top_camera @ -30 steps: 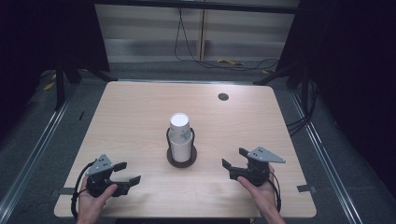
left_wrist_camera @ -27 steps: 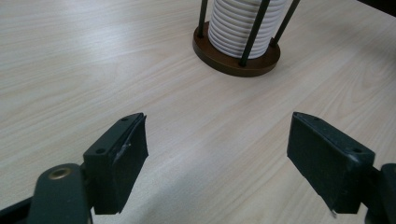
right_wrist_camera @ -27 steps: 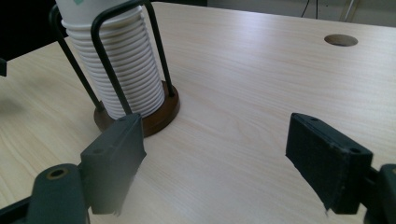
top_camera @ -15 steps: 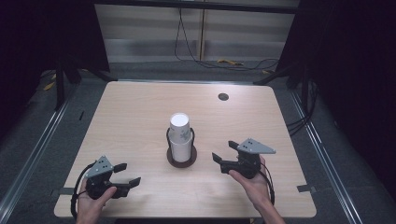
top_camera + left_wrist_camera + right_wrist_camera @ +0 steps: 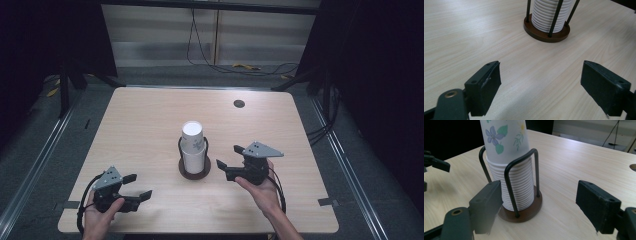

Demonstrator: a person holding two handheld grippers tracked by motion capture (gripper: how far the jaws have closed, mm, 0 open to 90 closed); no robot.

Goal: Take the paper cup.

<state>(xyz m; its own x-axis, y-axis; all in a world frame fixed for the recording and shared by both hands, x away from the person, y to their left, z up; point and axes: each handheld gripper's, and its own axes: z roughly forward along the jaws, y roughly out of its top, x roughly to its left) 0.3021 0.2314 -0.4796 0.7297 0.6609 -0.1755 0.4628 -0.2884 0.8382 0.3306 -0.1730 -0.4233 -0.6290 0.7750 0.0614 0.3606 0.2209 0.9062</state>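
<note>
A stack of white paper cups (image 5: pixel 192 145), the top one printed with flowers (image 5: pixel 505 142), stands upside down in a black wire holder on a round brown base (image 5: pixel 194 173) at the table's middle. My right gripper (image 5: pixel 228 156) hovers just right of the holder, open and pointing at it; in the right gripper view its jaws (image 5: pixel 540 192) frame the holder (image 5: pixel 520 172) without touching it. My left gripper (image 5: pixel 138 186) rests near the front left edge, open, its jaws just widened with nothing between them. The stack (image 5: pixel 549 15) lies ahead of my left gripper (image 5: pixel 541 75).
A small dark round hole (image 5: pixel 239 103) sits in the light wooden table (image 5: pixel 140 120) at the back right. Tape marks (image 5: pixel 327 201) lie near the front corners. Cables run across the floor behind the table. Bare wood surrounds the holder.
My right gripper has moved left toward the cup holder and risen slightly. The left hand stayed in place while its jaws spread wider.
</note>
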